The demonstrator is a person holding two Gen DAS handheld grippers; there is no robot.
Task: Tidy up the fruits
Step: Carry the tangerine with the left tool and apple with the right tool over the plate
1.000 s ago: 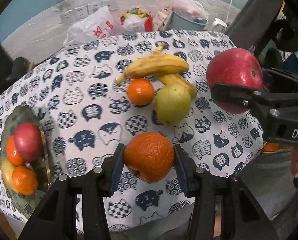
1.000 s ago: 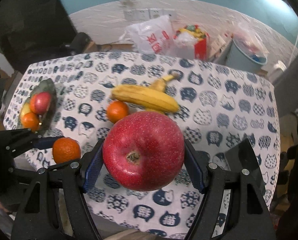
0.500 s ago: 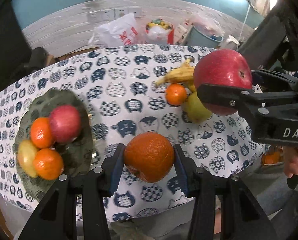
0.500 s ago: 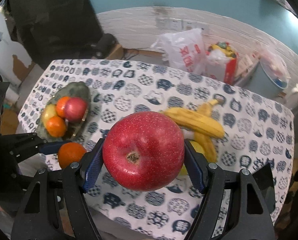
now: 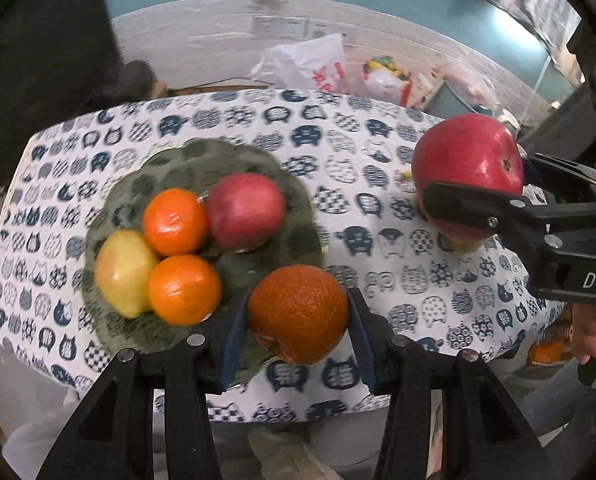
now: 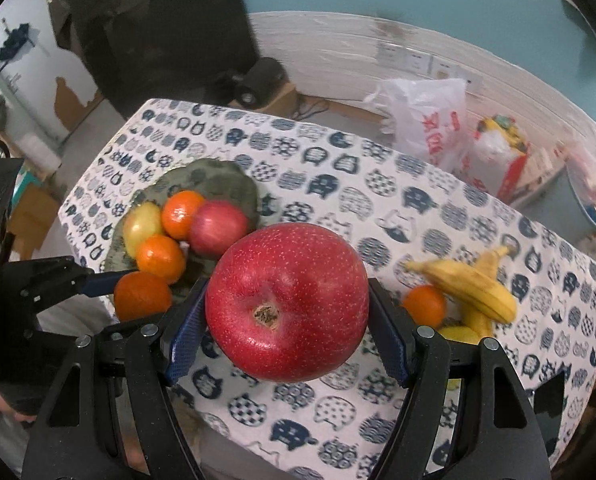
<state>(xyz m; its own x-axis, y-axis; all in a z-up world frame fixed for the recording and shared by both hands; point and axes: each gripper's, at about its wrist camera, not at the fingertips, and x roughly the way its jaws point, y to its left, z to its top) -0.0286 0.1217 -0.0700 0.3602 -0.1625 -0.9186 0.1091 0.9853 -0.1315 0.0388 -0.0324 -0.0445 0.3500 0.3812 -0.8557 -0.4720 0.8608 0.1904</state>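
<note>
Left hand-held gripper [image 5: 298, 316] pinching a dark orange round fruit [image 5: 298, 314] above the near rim of a green leaf-shaped plate [image 5: 170, 168], right hand-held gripper [image 6: 288, 312] pinching a large red apple [image 6: 286, 308] above the cat-print worktop [image 6: 377, 208], yellow bananas [image 6: 469, 284] far right.

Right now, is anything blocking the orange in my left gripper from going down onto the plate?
Nothing visible blocks it. The orange hangs over the near right rim of the green plate, where the surface is bare. The four fruits already there crowd the left and middle, the nearest being a mandarin.
</note>
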